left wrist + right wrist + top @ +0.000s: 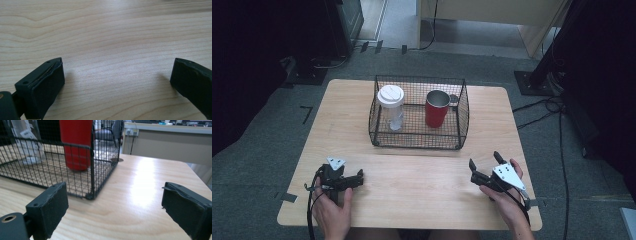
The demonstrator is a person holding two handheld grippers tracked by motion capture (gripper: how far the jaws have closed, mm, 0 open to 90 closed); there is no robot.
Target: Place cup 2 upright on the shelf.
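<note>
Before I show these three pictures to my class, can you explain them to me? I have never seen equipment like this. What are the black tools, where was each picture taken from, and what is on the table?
A person sits at a wooden table, holding a hand-operated tool with two black jaws in each hand: the left tongs and the right tongs. The high view looks down from above. The other two pictures come from small cameras riding on each tool, looking out between its jaws. Both tongs are open and hold nothing. A black wire basket on the table contains a red mug and a clear cup with a white lid.
</note>
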